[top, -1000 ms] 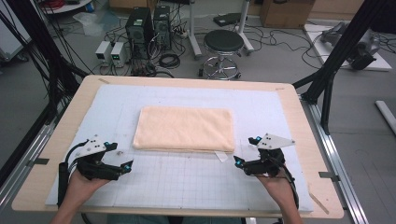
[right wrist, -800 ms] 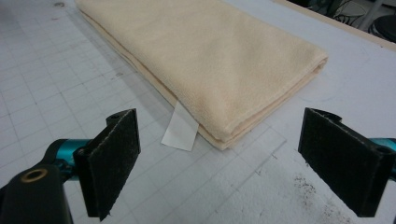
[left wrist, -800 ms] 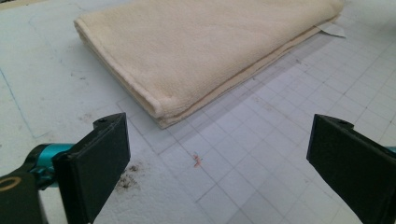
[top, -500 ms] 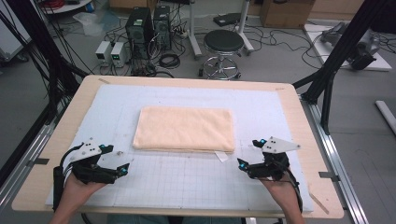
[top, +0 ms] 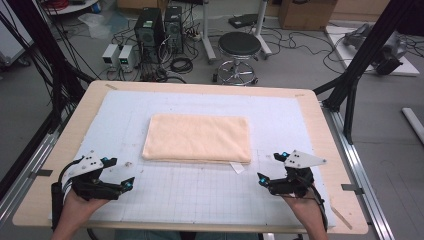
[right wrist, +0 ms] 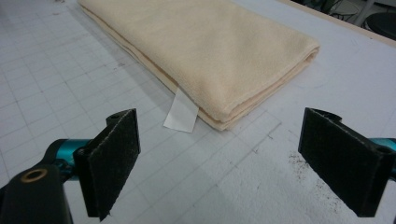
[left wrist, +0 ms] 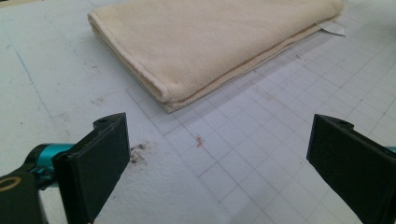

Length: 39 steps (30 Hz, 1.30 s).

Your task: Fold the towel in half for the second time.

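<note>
A folded peach towel (top: 197, 138) lies flat in the middle of the white gridded mat (top: 200, 195). A white label (top: 237, 167) sticks out from its near edge. My left gripper (top: 119, 174) rests near the table's front left, open, jaws wide apart and nothing between them; the towel's near left corner (left wrist: 166, 95) lies ahead of it. My right gripper (top: 267, 168) is at the front right, also open and holding nothing. Ahead of it are the towel's near right corner (right wrist: 229, 114) and the label (right wrist: 181, 112).
The mat covers a wooden table (top: 320, 125) with metal rails along both sides. Beyond the far edge stand a black stool (top: 239, 47), computer towers (top: 157, 25) and loose cables on the floor. Black frame posts (top: 362, 55) rise at the right and left.
Both grippers have drawn back toward the table's front edge, away from the towel. The towel has not moved.
</note>
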Each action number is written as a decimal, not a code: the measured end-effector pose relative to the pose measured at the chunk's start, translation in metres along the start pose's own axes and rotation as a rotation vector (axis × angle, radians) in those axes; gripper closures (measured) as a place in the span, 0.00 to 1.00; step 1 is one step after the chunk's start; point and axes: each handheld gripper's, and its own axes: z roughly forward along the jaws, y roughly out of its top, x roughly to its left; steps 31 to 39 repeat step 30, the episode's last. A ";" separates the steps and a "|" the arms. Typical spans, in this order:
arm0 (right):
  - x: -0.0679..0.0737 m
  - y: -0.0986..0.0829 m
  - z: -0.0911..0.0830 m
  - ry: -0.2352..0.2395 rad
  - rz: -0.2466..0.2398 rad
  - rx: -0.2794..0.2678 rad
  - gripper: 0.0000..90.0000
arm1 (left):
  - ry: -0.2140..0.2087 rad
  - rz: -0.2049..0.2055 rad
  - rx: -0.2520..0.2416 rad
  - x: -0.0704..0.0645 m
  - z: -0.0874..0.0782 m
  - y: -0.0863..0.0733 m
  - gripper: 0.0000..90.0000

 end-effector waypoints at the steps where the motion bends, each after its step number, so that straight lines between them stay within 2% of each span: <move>1: 0.000 0.000 0.000 -0.002 0.002 0.001 0.13 | 0.003 -0.005 -0.001 0.000 0.000 0.000 0.07; 16: 0.004 -0.007 -0.003 0.005 0.008 0.014 0.13 | 0.023 -0.009 -0.007 -0.002 -0.011 -0.007 0.07; 28: 0.005 -0.006 0.001 0.005 -0.013 0.021 0.13 | 0.023 -0.008 -0.012 -0.002 -0.010 -0.007 0.07; 39: 0.006 -0.006 0.001 0.006 -0.010 0.022 0.13 | 0.024 -0.008 -0.012 -0.001 -0.010 -0.006 0.07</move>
